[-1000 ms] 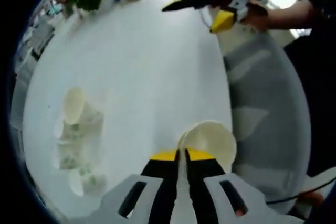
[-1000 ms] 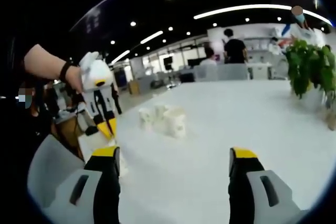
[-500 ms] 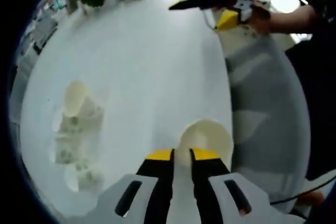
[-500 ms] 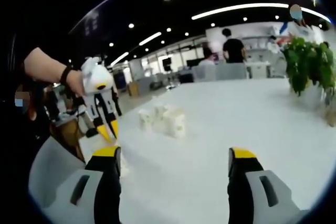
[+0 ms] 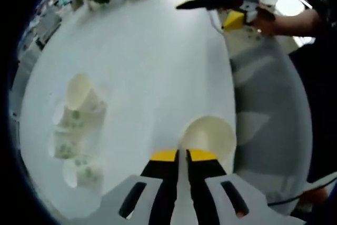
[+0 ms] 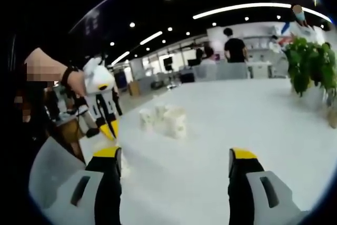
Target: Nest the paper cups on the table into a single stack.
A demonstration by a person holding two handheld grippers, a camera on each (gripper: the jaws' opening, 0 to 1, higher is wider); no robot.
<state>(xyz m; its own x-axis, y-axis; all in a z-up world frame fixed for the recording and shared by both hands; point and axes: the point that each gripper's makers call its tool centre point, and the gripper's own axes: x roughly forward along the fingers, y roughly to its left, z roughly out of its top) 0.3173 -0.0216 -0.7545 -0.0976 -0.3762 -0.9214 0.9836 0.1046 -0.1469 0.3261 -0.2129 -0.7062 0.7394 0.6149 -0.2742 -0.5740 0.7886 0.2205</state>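
Left tongs [image 5: 178, 156] sit pressed together on the rim of a white paper cup [image 5: 208, 136], held just above the white table [image 5: 158, 67]. Off to their left, well apart, a cluster of cups [image 5: 76, 122] lies on the tabletop. Right tongs [image 6: 172, 156] hang spread wide, gripping nothing; their view looks low across the table toward the cups and a potted plant [image 6: 309, 72].

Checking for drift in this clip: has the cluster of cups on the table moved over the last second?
No. In the right gripper view the cluster of cups keeps its spot on the table, level with the potted plant. Its shift in the left gripper view matches the plant's, so that is camera motion.
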